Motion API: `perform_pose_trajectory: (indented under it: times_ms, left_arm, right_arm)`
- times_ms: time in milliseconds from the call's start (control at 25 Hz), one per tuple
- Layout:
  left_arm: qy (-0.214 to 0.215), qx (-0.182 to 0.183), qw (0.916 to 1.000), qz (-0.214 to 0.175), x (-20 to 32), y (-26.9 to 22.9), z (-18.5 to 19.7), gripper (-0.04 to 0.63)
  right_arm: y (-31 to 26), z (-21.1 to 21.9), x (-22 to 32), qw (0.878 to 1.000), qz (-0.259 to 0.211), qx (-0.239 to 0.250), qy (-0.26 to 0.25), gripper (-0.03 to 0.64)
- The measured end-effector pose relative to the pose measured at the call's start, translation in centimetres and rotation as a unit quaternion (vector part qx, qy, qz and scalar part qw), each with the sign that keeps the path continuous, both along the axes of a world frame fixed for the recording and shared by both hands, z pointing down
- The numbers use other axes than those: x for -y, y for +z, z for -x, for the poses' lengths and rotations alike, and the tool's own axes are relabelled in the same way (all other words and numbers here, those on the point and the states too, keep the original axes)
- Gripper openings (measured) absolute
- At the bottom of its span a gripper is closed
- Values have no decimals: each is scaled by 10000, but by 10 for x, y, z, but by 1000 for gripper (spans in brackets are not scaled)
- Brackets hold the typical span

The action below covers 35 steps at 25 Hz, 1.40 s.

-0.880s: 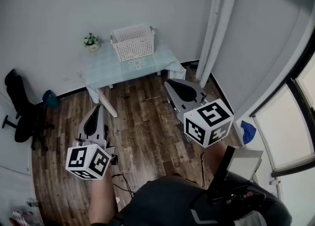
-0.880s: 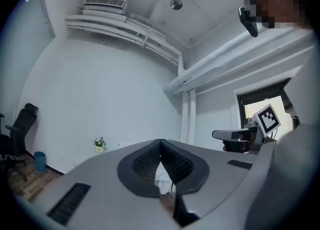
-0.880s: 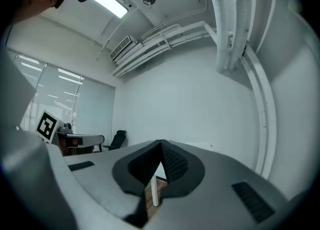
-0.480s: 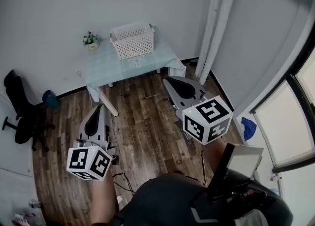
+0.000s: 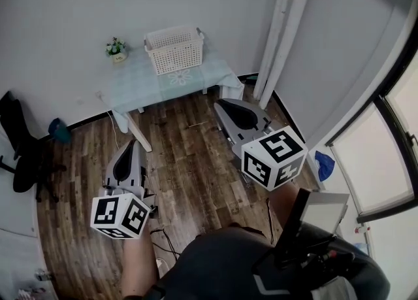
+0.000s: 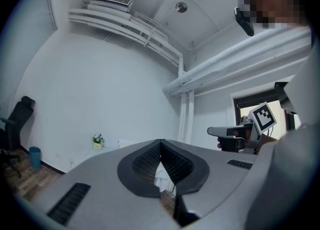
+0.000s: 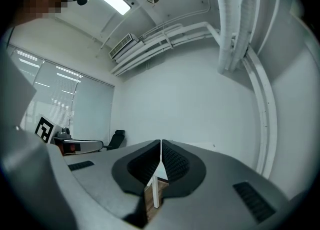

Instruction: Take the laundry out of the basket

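A white lattice laundry basket (image 5: 173, 49) stands on a small table (image 5: 140, 86) with a pale blue cloth, against the far wall. I can make out no laundry inside it from here. My left gripper (image 5: 130, 143) hovers over the wooden floor, well short of the table, its jaws shut and empty. My right gripper (image 5: 221, 104) is held nearer the table's right corner, also shut on nothing. In the left gripper view the jaws (image 6: 160, 142) meet at the tip; the right gripper view shows its jaws (image 7: 160, 143) pressed together.
A small flower pot (image 5: 116, 50) sits on the table left of the basket. A black office chair (image 5: 23, 158) and a blue bin (image 5: 57, 130) are at the left wall. White pipes (image 5: 281, 31) run down the right corner. Cables (image 5: 163, 240) lie on the floor by my feet.
In the head view the table and basket have slid slightly up and to the left. Both grippers stay shut in about the same places.
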State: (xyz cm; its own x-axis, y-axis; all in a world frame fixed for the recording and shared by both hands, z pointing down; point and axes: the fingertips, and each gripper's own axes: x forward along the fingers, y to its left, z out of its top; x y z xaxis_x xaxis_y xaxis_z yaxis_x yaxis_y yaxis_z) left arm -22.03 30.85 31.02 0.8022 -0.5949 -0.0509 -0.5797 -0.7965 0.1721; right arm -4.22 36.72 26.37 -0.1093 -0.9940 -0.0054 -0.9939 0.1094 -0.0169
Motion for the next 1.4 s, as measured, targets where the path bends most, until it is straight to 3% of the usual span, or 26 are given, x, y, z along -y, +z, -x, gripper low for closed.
perform_pose_trajectory:
  times_ms: [200, 360, 520, 680, 920, 1120, 1280, 1400]
  left_arm:
    - [166, -40, 9999, 4, 4, 10, 10, 8]
    - [242, 280, 9991, -209, 11, 13, 10, 8]
    - [425, 185, 9989, -114, 18, 17, 2, 8]
    - [348, 412, 9979, -355, 33, 14, -10, 8]
    - [346, 545, 9962, -587, 56, -4, -50, 8]
    - [286, 584, 9957, -658, 92, -15, -93, 8]
    - [214, 896, 9915, -923, 110, -21, -135, 8]
    - [334, 846, 9930, -750, 124, -21, -166, 8]
  right_arm:
    - [-1, 14, -2, 9994, -214, 286, 30, 17]
    - [7, 19, 4, 9997, -5, 125, 192, 17]
    - [17, 11, 16, 9993, 122, 92, 342, 17]
    - [17, -2, 35, 9993, 8, 190, 319, 18]
    - [11, -50, 70, 9984, -203, 104, 509, 18]
    - [-1, -88, 105, 9993, -271, -71, 261, 17]
    - [-5, -117, 130, 9994, -308, -133, -51, 18]
    - [-4, -141, 147, 9992, -318, -111, -201, 18]
